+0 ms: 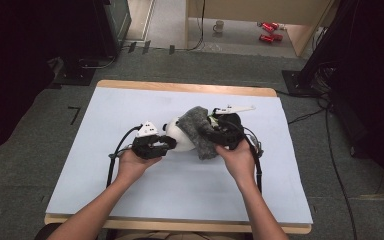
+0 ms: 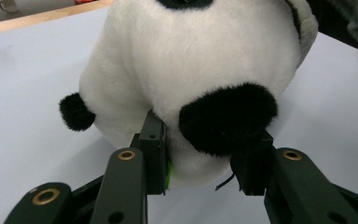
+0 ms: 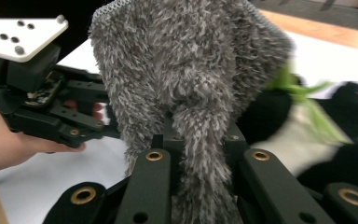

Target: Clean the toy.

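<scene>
A white and black panda plush (image 1: 179, 136) lies mid-table. In the left gripper view its lower body (image 2: 200, 74) sits between my left gripper's (image 2: 204, 156) jaws; one pad digs into white fur, the other presses a black patch. From the high view, my left gripper (image 1: 152, 143) comes at the plush from the left. A shaggy grey cloth (image 1: 200, 131) drapes over the plush's right side. My right gripper (image 3: 199, 147) is shut on a fold of this grey cloth (image 3: 186, 70), and it sits at the right of the plush (image 1: 226, 127). Blurred green strands (image 3: 303, 91) hang by the panda (image 3: 307, 144).
The table carries a pale mat (image 1: 130, 190) with a wooden rim (image 1: 180, 87) at the far edge. Cables trail from both grippers. On the floor behind stand a mug (image 1: 219, 26) and red cans (image 1: 269, 31). Dark equipment flanks both sides.
</scene>
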`<state>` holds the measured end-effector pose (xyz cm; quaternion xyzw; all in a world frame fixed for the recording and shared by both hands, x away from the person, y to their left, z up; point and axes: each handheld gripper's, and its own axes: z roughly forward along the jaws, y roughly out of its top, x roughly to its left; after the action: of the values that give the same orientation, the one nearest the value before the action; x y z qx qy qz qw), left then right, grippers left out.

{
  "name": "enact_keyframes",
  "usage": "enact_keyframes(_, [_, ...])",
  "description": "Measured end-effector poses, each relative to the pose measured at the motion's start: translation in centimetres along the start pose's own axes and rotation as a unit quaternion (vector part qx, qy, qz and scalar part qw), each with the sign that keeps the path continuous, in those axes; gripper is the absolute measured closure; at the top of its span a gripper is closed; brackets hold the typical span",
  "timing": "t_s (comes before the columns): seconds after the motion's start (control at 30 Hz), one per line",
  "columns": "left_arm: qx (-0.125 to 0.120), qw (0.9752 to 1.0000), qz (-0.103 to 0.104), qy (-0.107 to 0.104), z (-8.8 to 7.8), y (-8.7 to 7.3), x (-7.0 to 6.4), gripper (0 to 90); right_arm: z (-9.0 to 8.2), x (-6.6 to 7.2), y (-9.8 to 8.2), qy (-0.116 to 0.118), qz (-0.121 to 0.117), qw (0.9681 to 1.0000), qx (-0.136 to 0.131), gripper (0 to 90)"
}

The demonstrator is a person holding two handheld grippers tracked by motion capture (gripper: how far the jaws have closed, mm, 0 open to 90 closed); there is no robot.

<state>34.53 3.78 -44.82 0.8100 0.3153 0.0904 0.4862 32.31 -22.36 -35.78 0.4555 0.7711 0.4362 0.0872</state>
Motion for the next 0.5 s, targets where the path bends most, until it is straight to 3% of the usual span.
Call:
enact_keyframes(0.27, [-0.003,0.9999,-0.014,-0.001,0.0,0.0,-0.6,62.5,2.8,1.8,-0.6,0.023,-0.006,0.9996,0.018,78.9])
enact_keyframes(0.37, [0.007,0.9998,-0.016,0.005,0.1,0.0,-0.9,63.5,3.9,1.8,-1.2,0.014,-0.012,0.9996,0.020,78.6])
enact_keyframes(0.5, [0.010,0.9997,-0.021,0.004,0.2,-0.1,-0.7,63.9,4.2,1.3,-1.5,0.005,-0.015,0.9997,0.021,78.9])
